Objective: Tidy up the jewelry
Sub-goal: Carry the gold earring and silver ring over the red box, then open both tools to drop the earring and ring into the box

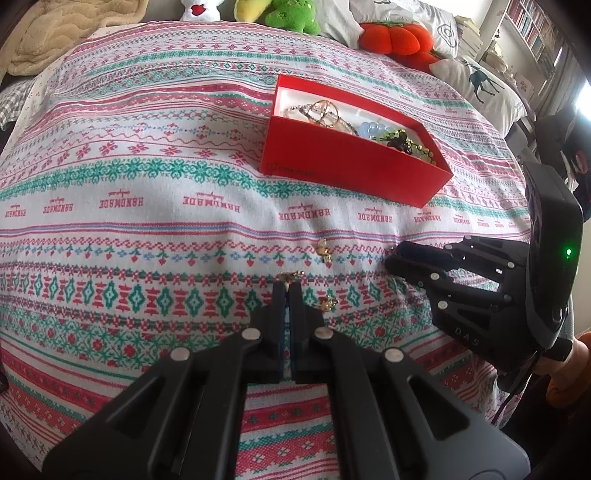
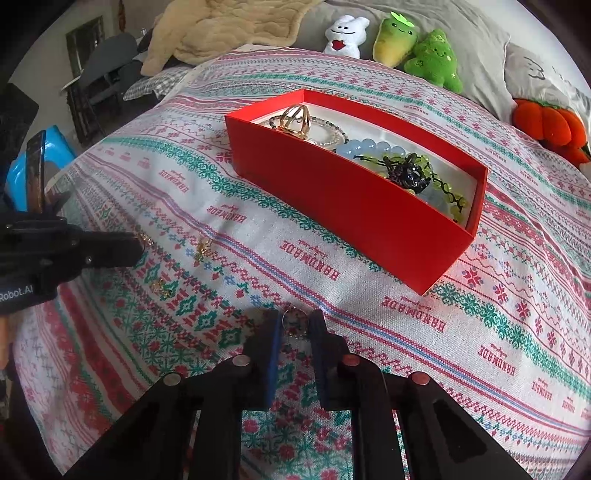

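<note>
- Left tongs [image 1: 289, 286] nipped shut on a small gold earring [image 1: 291, 275], low against the bedspread [image 1: 147, 206].
- Right tongs [image 2: 294, 323] part-open, straddling a ring [image 2: 294, 318]; grip unsettled.
- Red box [image 2: 354, 206] just ahead, already holding bracelets: likely destination.
- Two gold pieces [image 1: 324, 250] loose on the bed.

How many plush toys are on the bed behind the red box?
4: white bunny, yellow-green toy beside it, green toy next, orange pumpkin far right. Others may lie out of view.
</note>
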Available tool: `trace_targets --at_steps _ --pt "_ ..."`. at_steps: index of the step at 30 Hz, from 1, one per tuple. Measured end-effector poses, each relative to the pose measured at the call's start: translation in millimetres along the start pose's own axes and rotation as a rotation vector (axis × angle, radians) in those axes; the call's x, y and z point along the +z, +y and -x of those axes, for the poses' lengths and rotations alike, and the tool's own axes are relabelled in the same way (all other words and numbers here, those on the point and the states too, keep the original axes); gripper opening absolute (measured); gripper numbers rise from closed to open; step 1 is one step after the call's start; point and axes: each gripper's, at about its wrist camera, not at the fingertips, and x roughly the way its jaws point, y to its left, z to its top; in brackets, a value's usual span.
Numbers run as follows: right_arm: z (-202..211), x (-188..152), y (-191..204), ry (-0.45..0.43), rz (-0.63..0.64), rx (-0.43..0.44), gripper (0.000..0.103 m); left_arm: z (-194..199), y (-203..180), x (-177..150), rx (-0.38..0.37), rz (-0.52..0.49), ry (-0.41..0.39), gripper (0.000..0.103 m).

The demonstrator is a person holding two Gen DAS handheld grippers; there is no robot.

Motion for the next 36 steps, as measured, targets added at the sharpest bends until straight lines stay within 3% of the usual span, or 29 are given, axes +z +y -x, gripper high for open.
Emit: trace_targets --at_steps 7,19,24,36 --pt "13.1 5.0 -7.1 -0.013 -0.032 0.014 0.015 5.0 -1.1 13.0 0.002 -0.002 -0.007 0.002" --pt "63.8 42.5 -39.8 -0.143 -0.111 0.025 0.015 15.2 -30.5 71.3 -0.019 -0.053 -0.075 0.002" --pt "60.9 58.1 -55.9 -0.152 -0.146 -0.020 0.015 2.9 -45.7 98.8 -0.013 -0.065 -0.061 0.002" --pt "37.9 75.7 -78.9 -0.143 -0.210 -0.019 0.015 -34.6 -68.7 145.0 0.009 -0.084 -0.027 0.002"
